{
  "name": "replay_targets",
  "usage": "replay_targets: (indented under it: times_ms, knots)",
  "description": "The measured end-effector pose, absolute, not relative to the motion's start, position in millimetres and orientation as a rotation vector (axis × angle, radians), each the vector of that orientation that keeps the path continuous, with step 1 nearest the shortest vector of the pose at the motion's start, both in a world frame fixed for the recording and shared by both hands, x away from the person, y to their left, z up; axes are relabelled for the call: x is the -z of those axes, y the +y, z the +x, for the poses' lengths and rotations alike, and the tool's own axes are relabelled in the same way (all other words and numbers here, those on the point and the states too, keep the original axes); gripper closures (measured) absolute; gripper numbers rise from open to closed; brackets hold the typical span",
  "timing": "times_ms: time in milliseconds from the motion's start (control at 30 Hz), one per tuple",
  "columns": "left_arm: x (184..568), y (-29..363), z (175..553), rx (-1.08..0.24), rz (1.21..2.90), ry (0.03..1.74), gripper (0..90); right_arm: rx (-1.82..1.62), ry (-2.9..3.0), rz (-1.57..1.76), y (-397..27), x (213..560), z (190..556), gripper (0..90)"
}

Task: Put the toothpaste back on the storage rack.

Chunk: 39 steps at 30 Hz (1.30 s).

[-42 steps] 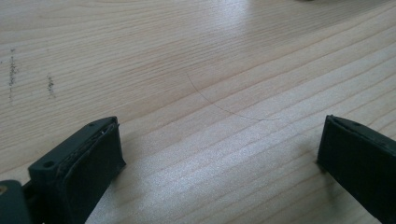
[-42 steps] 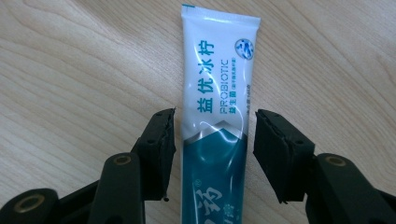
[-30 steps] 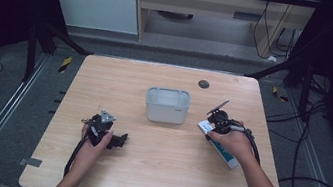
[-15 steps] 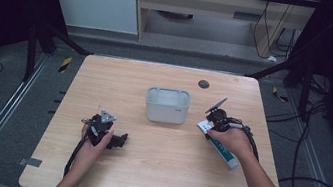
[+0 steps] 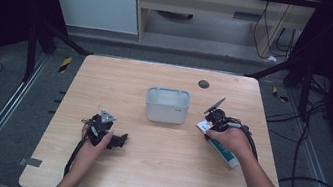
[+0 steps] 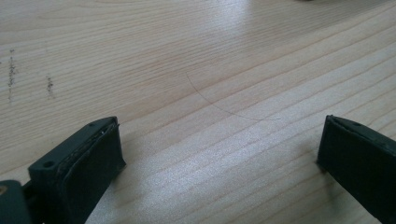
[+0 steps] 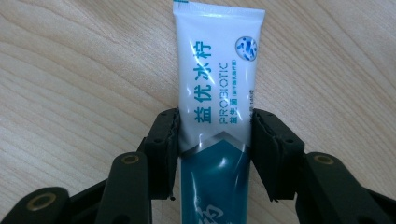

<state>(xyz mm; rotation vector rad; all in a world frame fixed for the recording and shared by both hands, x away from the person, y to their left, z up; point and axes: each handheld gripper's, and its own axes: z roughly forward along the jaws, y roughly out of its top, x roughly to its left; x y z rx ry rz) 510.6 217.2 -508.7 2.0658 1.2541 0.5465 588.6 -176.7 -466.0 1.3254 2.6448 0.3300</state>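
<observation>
Wooden counter [image 5: 152, 172] is lying mostly bare, with wide free space along its front and left edges. Near the middle, a grey tub [image 5: 167, 105] is sitting, and a small dark disc [image 5: 203, 84] is lying towards the far edge. To the tub's right, the right gripper [image 7: 215, 135] is clenching a white and teal toothpaste tube [image 7: 218, 93] lying flat, the forearm angling in from the bottom right. At front left, the left gripper [image 5: 119, 141] is resting low, its jaws spread wide over bare wood.
</observation>
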Motion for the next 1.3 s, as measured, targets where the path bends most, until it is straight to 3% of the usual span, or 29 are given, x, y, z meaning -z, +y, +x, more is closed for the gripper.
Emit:
replay_targets:
  times_ms: [667,1100,1300]
  knots:
    - [508.6,217.4,510.7,-0.546,2.071,1.252,0.0,-0.309,2.633,1.262,-173.4,465.7,586.2,60.1]
    - [508.6,217.4,510.7,-0.546,2.071,1.251,0.0,-0.340,2.596,1.274,-176.9,459.8,583.5,75.7]
    - [508.6,217.4,510.8,-0.545,2.071,1.250,0.0,-0.366,2.590,1.285,-180.4,458.3,583.8,77.6]
